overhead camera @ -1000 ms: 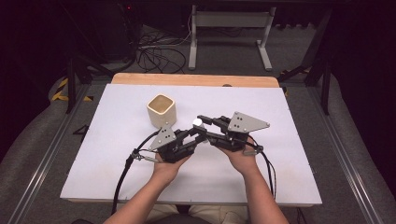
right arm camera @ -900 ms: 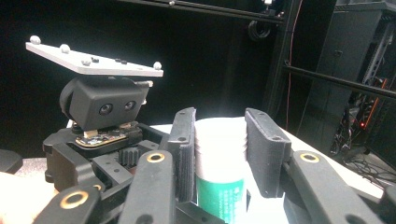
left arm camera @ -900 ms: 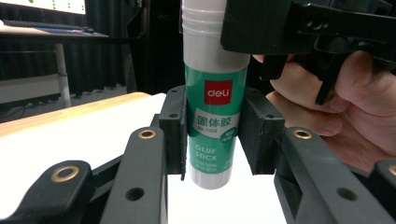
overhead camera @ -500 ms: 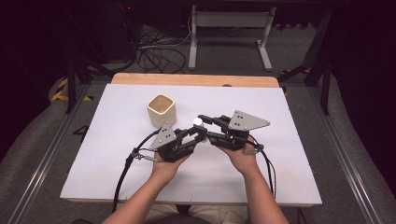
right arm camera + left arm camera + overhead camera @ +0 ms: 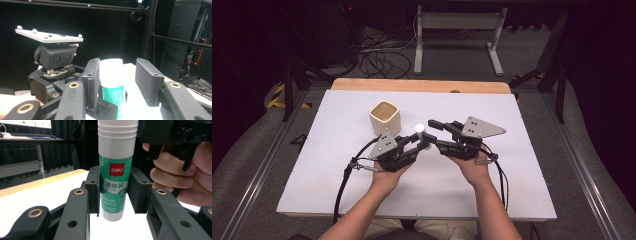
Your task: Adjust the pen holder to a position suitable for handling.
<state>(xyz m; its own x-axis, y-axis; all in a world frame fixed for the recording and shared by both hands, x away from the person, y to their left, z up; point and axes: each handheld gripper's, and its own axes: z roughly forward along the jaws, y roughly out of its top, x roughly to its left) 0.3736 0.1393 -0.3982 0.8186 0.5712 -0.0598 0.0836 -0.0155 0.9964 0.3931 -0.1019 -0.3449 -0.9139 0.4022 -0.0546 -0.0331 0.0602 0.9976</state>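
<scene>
— What's in your left gripper (image 5: pixel 111 195)?

— Your jaws are clamped on an upright glue stick (image 5: pixel 115 167), above the white table (image 5: pixel 322 165).

— And your right gripper (image 5: pixel 117 75)?

— Its jaws have just been opening; they stand apart round the white cap, one pad beside it. A beige cup (image 5: pixel 385 117) sits near, the room dark.

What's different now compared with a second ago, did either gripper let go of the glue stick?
The right gripper has just been opening: its pads stand apart around the white cap of the glue stick, with a gap on one side. The left gripper stays clamped on the stick's green body, holding it upright. Both hands and the beige cup kept their places.
</scene>
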